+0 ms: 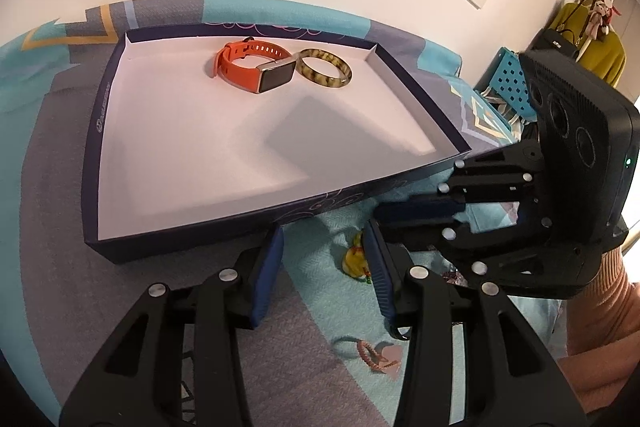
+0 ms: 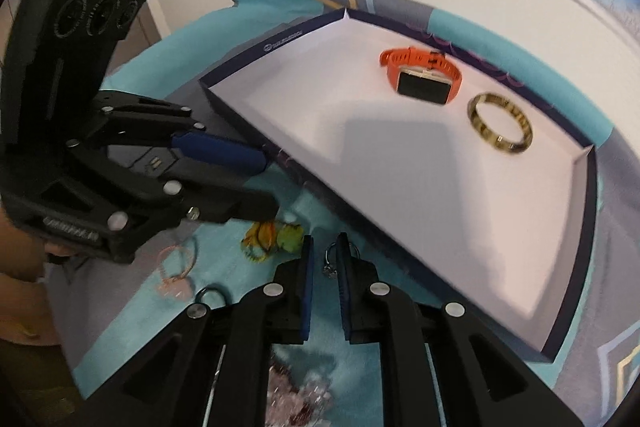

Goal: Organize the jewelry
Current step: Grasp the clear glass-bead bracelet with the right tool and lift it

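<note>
Inside the tray (image 1: 92, 163), up near its far wall, the orange watch (image 1: 248, 67) and the mottled bangle (image 1: 326, 69) already sat touching, so that part looked done. Just outside the tray's near wall lay a silver ring (image 2: 331, 263), between the right gripper (image 2: 325, 259)'s nearly closed jaws; couldn't tell if they pinched it. Also outside were a yellow charm (image 1: 354, 259) and a pink bracelet (image 1: 374, 355). The left gripper (image 1: 324, 247) hovered there, jaws partly open, empty. Most of the tray floor was bare; that near wall needs clearing.
</note>
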### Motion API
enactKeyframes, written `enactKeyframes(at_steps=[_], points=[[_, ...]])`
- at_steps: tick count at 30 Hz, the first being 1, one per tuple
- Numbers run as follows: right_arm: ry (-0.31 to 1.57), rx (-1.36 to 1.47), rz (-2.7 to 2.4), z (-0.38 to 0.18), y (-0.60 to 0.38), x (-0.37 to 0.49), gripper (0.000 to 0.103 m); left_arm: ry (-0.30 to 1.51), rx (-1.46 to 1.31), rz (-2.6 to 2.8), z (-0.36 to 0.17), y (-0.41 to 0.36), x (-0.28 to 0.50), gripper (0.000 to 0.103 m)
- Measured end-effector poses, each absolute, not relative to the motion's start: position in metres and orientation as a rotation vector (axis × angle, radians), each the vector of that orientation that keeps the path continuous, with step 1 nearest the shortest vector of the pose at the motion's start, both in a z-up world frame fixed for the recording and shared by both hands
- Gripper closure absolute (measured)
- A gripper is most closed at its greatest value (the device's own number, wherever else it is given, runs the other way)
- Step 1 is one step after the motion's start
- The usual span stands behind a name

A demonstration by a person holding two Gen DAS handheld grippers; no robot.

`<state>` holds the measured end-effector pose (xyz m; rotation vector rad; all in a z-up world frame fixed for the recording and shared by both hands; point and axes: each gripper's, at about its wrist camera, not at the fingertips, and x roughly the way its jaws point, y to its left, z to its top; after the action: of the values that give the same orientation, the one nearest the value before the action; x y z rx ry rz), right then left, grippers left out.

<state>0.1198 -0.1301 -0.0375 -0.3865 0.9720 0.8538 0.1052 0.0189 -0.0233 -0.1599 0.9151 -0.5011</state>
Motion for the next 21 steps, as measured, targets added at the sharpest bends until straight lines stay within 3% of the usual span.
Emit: enactKeyframes(at_steps=[5, 9, 13, 14, 15, 16, 19, 21], points=[[0.993, -0.333, 0.904, -0.036, -0.144, 0.102, 0.092, 0.913, -0.148, -0.514, -0.023, 0.017, 0.103, 0.061], [0.958, -0.267, 0.863, -0.032, -0.161, 0.096, 0.086, 0.912, -0.116, -0.556, -0.021, 0.010, 0.098, 0.061], [0.927, -0.197, 0.836, -0.030, -0.180, 0.085, 0.082, 0.919, -0.045, -0.599, -0.022, -0.004, 0.088, 0.068], [0.918, -0.191, 0.836, -0.029, -0.183, 0.081, 0.072, 0.932, -0.017, -0.604, -0.023, -0.008, 0.084, 0.071], [0.904, -0.186, 0.841, -0.027, -0.186, 0.075, 0.054, 0.942, 0.006, -0.601, -0.025, -0.011, 0.082, 0.072], [0.894, -0.182, 0.854, -0.027, -0.187, 0.071, 0.048, 0.936, 0.028, -0.593, -0.025, -0.013, 0.078, 0.073], [0.901, -0.232, 0.855, -0.034, -0.184, 0.058, 0.051, 0.946, 0.033, -0.604, -0.025, -0.012, 0.070, 0.080], [0.903, -0.228, 0.857, -0.039, -0.184, 0.055, 0.060, 0.953, 0.028, -0.606, -0.024, -0.010, 0.063, 0.083]])
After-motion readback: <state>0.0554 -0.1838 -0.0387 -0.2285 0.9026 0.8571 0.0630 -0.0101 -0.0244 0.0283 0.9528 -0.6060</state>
